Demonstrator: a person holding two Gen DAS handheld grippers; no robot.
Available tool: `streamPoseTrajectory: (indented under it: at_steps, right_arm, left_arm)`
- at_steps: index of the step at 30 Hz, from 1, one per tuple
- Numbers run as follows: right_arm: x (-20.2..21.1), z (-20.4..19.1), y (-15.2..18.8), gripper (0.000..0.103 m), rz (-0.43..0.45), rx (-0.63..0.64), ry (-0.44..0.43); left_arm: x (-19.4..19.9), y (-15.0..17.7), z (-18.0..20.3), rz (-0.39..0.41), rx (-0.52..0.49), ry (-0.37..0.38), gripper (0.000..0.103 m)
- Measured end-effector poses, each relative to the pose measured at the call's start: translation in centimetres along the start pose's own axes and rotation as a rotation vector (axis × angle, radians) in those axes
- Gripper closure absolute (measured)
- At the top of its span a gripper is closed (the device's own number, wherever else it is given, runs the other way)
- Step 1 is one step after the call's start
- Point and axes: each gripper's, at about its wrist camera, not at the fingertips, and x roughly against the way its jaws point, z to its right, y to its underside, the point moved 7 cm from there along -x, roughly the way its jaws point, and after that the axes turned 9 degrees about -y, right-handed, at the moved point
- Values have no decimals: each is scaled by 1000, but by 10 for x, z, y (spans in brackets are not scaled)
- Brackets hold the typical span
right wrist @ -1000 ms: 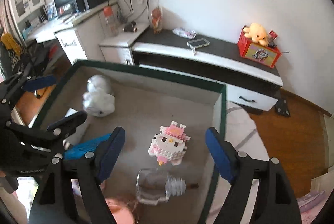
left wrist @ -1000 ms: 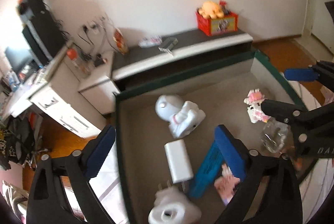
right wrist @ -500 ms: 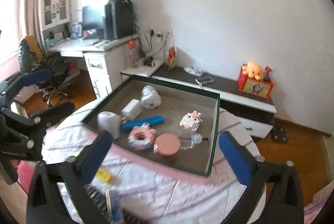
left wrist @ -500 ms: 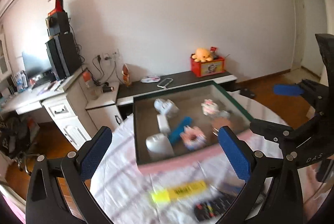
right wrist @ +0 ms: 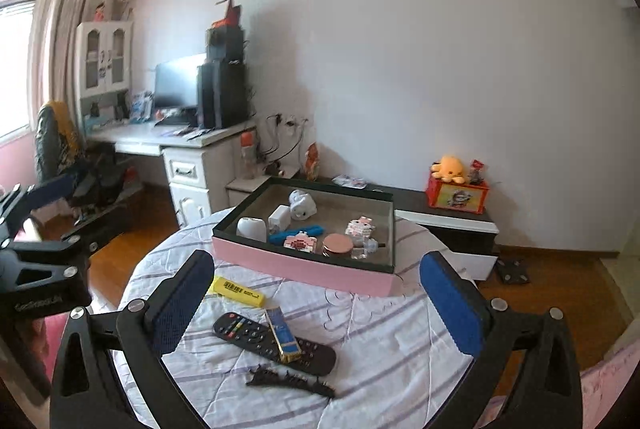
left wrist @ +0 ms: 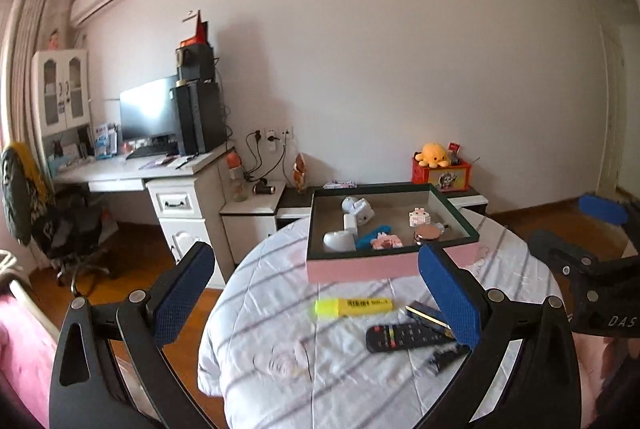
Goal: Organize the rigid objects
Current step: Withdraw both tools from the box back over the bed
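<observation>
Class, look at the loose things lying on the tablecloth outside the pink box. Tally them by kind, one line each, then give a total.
Yellow highlighter: 1
Black remote control: 1
Small blue and gold box, lying across the remote: 1
Black toothed hair clip: 1
Total: 4

Far left, a white desk (left wrist: pixel 132 165) carries a monitor (left wrist: pixel 148 111) and black tower (left wrist: pixel 198 119); a red toy box (left wrist: pixel 442 176) — yellow plush (left wrist: pixel 434 154) on top — stands far right.
</observation>
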Motion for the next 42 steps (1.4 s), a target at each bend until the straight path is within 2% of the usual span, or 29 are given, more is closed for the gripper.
streamPoseTrajectory:
  at_steps: [4,14,24,31,34,37,42]
  right_arm:
    - [13,0,12,0,36,-67,-8]
    - [18,2,22,0,4,-70,15]
    - [11,10,35,0,-36,-89,44]
    - [-4,23,52,0,-97,-117,57]
    - [-14,25,64,0,-133,-125,52]
    - [-29,26,76,0,-184,-127,45]
    - [-60,20,89,0,-249,-100,13]
  left_arm:
    - [11,6,-8,5,9,-18,0]
    - [17,14,-2,-22,-11,9,0]
    - [7,27,5,-64,-49,23,0]
    - [-17,51,6,-149,-67,19,0]
    - [-30,63,8,-199,-58,44,0]
    - [-40,73,10,-245,-41,70,0]
    - [-53,84,12,-282,-57,71,0]
